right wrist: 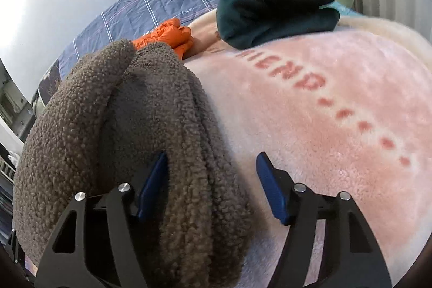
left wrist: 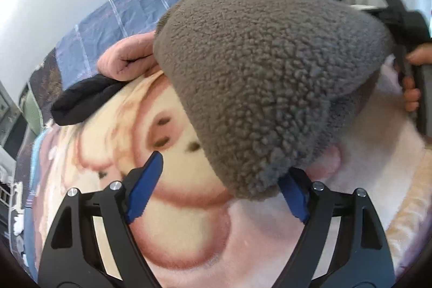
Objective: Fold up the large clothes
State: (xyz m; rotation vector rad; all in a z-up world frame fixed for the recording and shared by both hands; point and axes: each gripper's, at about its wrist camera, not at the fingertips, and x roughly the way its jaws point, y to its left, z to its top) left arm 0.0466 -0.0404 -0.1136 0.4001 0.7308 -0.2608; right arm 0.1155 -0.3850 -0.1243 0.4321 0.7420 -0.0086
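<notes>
Fleece garment (right wrist: 151, 126), long axis away from right tool (right wrist: 212, 185), lengthwise on blanket (right wrist: 337, 112)

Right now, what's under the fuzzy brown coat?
The brown fleece coat lies on a pink plush blanket with a cartoon print. Whatever else is beneath it is covered.

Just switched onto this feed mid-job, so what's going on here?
A person is folding a brown fleece garment on a bed covered by a pink printed blanket, with a gripper in each hand. The left gripper and right gripper both stand open; the fleece lies bunched between their fingers, but neither clamps it. Already folded pieces, a dark green one and a black one, sit further back.
</notes>
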